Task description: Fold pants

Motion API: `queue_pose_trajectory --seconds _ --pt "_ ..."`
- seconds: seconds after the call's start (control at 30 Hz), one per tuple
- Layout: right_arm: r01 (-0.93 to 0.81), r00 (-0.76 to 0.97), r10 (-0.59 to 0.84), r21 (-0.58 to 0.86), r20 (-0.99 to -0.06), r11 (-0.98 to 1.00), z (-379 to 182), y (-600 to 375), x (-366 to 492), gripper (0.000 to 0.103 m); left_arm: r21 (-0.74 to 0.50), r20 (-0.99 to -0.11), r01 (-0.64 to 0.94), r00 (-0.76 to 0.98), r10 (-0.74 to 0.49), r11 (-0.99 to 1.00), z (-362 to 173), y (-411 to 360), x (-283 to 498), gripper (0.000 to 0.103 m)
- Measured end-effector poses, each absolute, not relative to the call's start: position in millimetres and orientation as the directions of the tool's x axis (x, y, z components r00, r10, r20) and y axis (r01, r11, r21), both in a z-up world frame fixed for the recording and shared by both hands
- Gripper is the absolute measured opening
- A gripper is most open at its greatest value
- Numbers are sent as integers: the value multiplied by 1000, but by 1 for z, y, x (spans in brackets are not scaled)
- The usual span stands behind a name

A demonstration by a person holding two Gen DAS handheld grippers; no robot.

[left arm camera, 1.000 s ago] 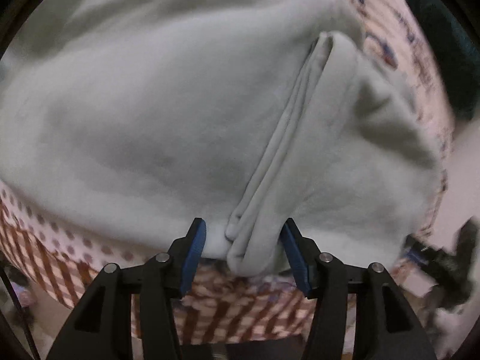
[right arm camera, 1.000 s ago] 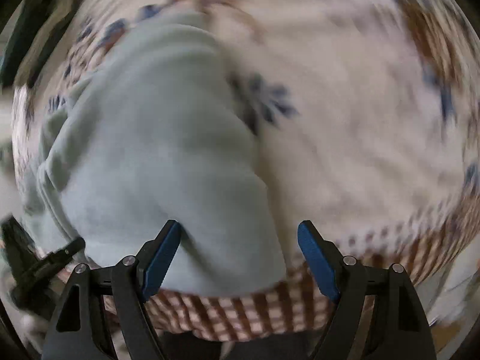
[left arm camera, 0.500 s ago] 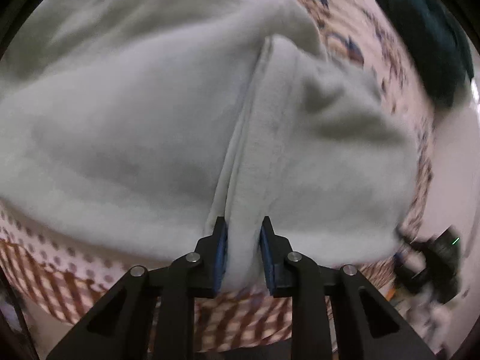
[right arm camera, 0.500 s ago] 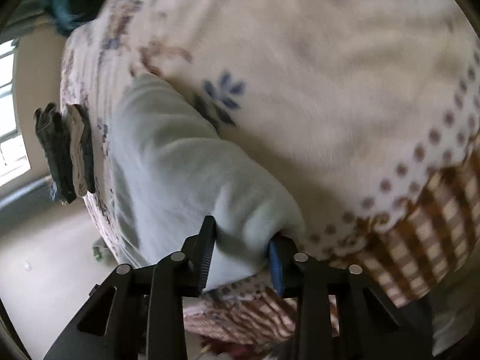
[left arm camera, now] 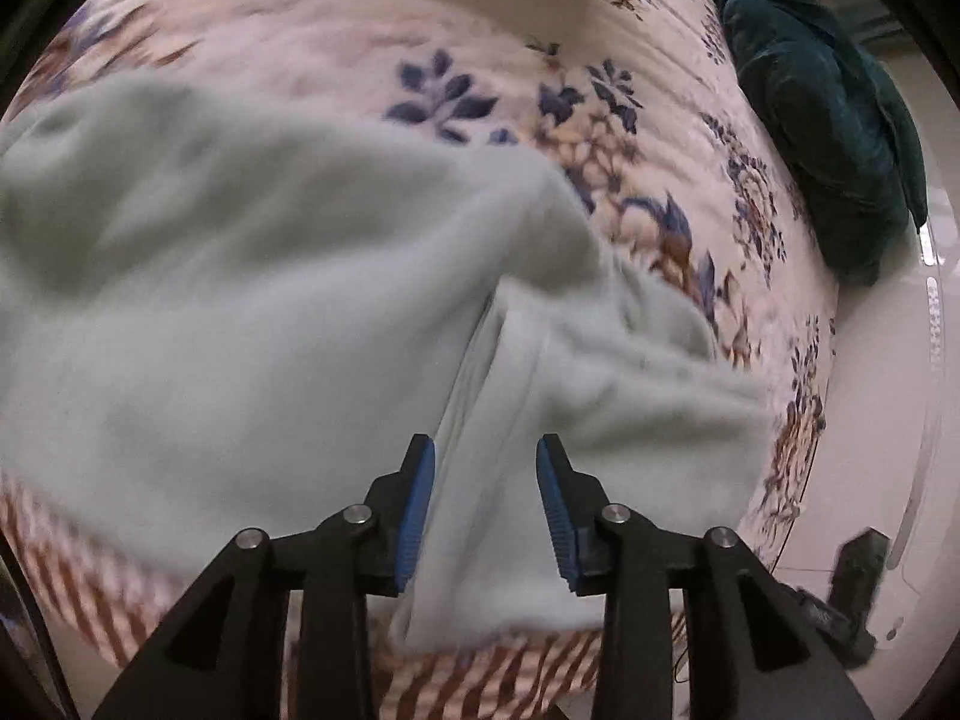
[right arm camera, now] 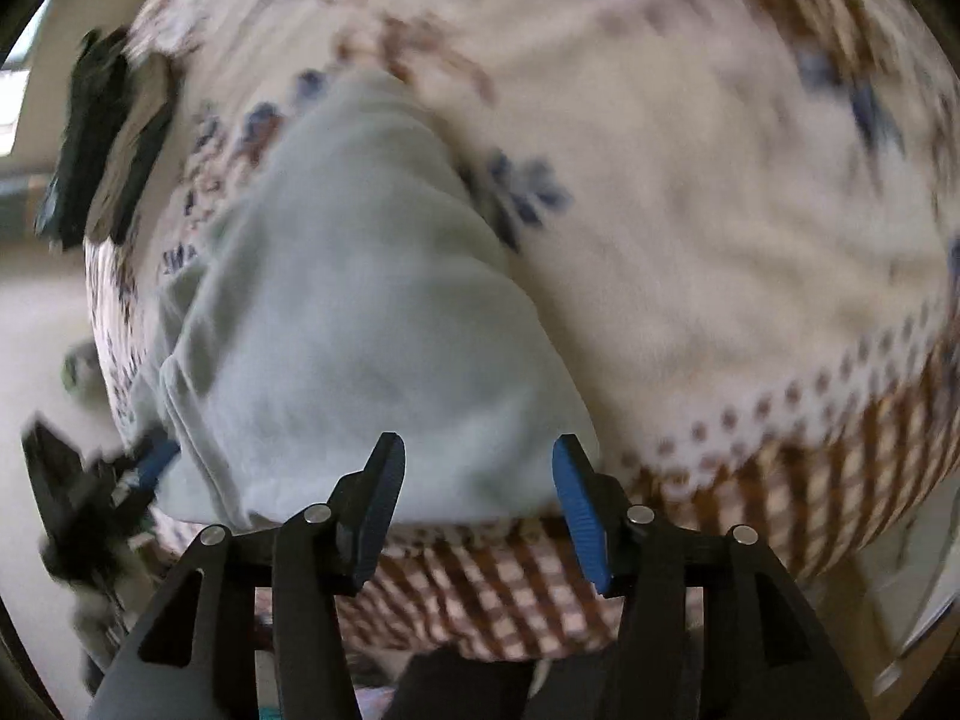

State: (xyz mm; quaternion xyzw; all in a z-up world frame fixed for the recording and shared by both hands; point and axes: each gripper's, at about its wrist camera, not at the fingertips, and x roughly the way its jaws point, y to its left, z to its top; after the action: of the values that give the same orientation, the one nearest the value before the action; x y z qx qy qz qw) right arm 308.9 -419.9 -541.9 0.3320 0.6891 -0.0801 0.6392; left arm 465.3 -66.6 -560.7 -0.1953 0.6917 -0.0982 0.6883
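Left gripper (left arm camera: 483, 510), jaws just reopening, straddles a thick fold of the pale green fleece pants (left arm camera: 252, 324) at lower centre, apparently unpinched. Right gripper (right arm camera: 477, 501), also widening, brackets the hem. Soft, floppy, light; take layered edges.

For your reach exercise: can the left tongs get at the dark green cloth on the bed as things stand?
Probably yes: the left tongs stand open over the pale pants, and only bare bedspread separates them from the green cloth.
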Motion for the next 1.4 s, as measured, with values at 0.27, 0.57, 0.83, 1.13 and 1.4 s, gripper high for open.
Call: queue_pose_trajectory --seconds 0.27,0.57,0.83,1.13,1.4 --pt "229 29 189 191 -981 955 -522 -390 428 58 -340 -938 52 56 -343 939 -569 -109 498 18" --pt "-513 -136 24 91 -990 853 -552 -296 498 24 -390 -908 -8 170 -383 921 -542 -95 492 14" --pt "-459 -61 48 71 -997 886 -536 -296 537 2 -342 -930 -80 172 -325 936 -561 -84 512 8" --pt "-263 -96 133 154 -986 952 -525 -328 523 66 -394 -919 -229 135 -371 890 -567 -25 493 25" --pt "-268 -140 71 107 -988 958 -532 -313 477 68 -453 -877 -237 -55 -478 859 -595 -52 426 41"
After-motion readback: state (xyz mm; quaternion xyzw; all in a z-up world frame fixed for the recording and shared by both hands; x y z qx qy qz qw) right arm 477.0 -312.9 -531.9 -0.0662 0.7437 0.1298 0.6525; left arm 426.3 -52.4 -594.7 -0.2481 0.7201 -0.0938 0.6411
